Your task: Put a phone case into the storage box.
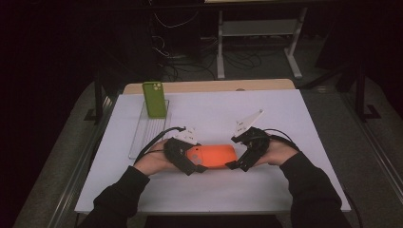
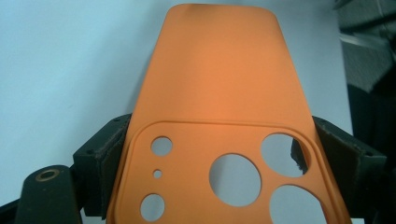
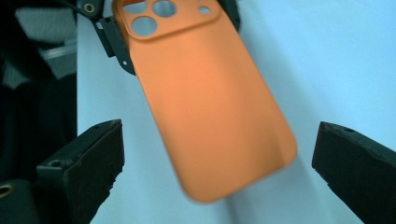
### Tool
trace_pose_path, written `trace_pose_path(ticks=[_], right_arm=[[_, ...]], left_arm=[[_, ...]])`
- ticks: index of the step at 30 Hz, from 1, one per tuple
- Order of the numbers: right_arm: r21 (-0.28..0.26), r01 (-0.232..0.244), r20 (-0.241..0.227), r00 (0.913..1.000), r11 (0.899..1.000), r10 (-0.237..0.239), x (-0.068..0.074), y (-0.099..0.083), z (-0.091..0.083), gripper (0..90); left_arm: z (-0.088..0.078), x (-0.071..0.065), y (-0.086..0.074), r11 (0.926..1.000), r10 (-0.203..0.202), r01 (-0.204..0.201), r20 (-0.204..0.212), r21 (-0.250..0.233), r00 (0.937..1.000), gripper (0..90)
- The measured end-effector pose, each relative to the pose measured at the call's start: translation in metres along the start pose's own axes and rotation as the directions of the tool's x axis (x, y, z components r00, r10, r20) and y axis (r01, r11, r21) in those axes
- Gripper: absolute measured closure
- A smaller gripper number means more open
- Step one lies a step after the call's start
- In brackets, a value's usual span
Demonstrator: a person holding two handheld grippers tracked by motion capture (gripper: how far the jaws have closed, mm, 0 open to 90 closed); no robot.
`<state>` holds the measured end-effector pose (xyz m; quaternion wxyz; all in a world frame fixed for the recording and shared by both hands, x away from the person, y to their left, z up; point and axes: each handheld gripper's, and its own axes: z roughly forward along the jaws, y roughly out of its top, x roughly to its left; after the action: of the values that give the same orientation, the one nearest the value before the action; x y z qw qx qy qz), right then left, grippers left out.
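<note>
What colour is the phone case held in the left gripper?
Orange; the phone case shows best in the left gripper view, clamped at its camera-cutout end.

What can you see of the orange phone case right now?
The orange phone case is an empty, matte, soft-looking shell with rounded corners and a raised camera panel cut with three large holes and three small ones. It lies lengthwise between the hands over the white table, back side up. The left gripper clamps its camera end across the width, a pad on each side edge. The right gripper stands open around the plain end, pads clear of it.
</note>
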<state>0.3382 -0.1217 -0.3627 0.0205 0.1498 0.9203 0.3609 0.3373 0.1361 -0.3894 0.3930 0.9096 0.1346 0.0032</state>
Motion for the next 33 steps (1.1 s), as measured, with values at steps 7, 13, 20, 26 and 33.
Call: trace_pose_path(ticks=[7, 13, 20, 26, 33], right_arm=[[-0.05, -0.138, 0.082, 0.9865, 0.989, 0.142, 0.0, -0.018, -0.005, 0.8], [-0.145, -0.225, 0.153, 0.957, 0.964, 0.246, 0.0, -0.029, -0.005, 0.2], [-0.239, -0.258, 0.244, 0.9171, 0.936, 0.315, 0.003, -0.04, -0.002, 0.3], [-0.276, -0.275, 0.275, 0.8958, 0.921, 0.35, 0.007, -0.047, 0.008, 0.3], [-0.293, -0.229, 0.311, 0.8952, 0.928, 0.319, 0.012, -0.046, 0.014, 0.3]], left_arm=[[0.003, 0.001, 0.001, 0.9971, -0.072, 0.074, -0.11, 0.018, 0.9913, 15.1], [0.005, 0.0, 0.001, 0.9904, -0.139, 0.136, -0.166, -0.024, 0.9763, 15.1], [0.002, 0.007, -0.002, 0.987, -0.16, 0.159, -0.205, -0.022, 0.9654, 15.0], [-0.001, 0.01, -0.003, 0.9849, -0.173, 0.169, -0.207, -0.039, 0.9628, 15.0], [-0.001, 0.01, -0.004, 0.9847, -0.174, 0.17, -0.205, -0.04, 0.9631, 15.0]])
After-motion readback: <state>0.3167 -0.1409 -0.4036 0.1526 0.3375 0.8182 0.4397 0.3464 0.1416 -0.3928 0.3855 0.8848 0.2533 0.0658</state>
